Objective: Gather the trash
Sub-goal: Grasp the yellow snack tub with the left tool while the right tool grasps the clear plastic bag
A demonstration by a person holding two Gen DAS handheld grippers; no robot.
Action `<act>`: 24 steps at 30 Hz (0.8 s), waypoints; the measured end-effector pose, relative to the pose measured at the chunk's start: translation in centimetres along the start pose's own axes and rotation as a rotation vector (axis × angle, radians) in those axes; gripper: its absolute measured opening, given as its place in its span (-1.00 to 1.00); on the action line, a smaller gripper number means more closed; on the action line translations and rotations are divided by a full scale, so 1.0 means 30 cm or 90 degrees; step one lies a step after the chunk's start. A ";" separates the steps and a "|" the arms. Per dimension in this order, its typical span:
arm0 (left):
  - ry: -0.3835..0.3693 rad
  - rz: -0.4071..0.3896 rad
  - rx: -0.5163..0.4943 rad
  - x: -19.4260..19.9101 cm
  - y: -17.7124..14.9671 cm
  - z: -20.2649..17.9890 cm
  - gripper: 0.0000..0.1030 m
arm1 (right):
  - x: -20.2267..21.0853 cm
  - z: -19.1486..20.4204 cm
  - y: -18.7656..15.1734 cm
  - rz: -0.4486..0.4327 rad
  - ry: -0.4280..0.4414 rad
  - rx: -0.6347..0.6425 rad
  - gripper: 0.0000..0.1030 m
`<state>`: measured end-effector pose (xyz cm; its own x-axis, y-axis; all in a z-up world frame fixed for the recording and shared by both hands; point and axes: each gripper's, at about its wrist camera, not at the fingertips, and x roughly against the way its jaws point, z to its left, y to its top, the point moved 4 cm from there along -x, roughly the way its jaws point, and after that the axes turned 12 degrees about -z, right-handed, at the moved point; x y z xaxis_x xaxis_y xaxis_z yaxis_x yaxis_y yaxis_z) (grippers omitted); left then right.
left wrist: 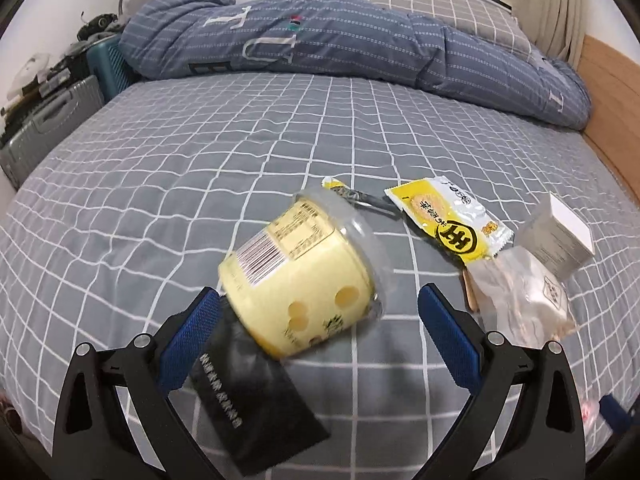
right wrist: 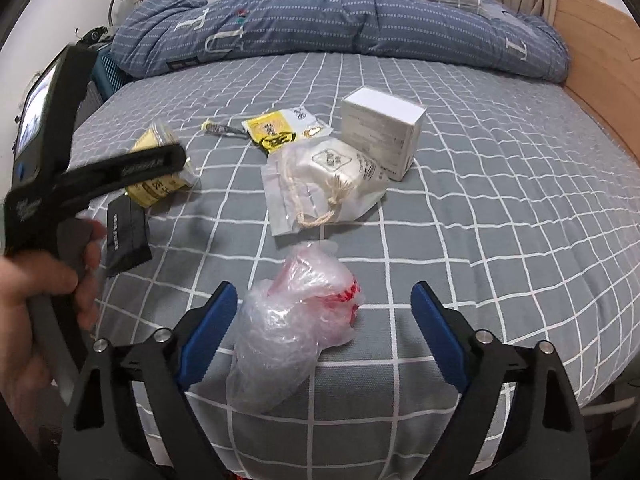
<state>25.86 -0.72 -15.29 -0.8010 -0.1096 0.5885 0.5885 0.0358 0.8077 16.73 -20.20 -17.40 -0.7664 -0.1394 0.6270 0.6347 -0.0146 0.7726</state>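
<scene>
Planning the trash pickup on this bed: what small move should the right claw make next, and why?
Probably close the right claw on the crumpled plastic bag: the bag lies between its open jaws, the pads not yet pressing it.

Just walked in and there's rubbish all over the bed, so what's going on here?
A person is collecting trash off the bed with a handheld gripper in each hand. The left gripper is open around a yellow cup lying on its side, beside a black packet. The right gripper is open around a crumpled plastic bag, not yet pinching it. A yellow snack wrapper, a clear pouch and a white box wait farther back.
</scene>
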 end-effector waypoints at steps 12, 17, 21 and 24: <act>0.008 0.012 -0.005 -0.096 0.017 -0.003 0.48 | -0.032 0.014 -0.029 0.031 0.029 -0.009 0.14; -0.017 0.010 0.015 -0.097 0.020 0.015 0.44 | -0.043 0.002 -0.030 0.039 0.034 -0.033 0.06; -0.026 0.011 0.011 -0.086 0.017 0.010 0.42 | -0.044 0.002 -0.027 0.038 0.034 -0.029 0.01; -0.033 0.008 0.009 -0.062 0.021 0.007 0.40 | -0.038 -0.001 -0.020 0.031 0.034 -0.034 0.01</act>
<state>27.70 -0.29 -15.88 -0.7987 -0.0567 0.5991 0.5969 0.0516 0.8006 17.23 -20.07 -18.58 -0.7290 -0.1936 0.6566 0.6766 -0.0585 0.7340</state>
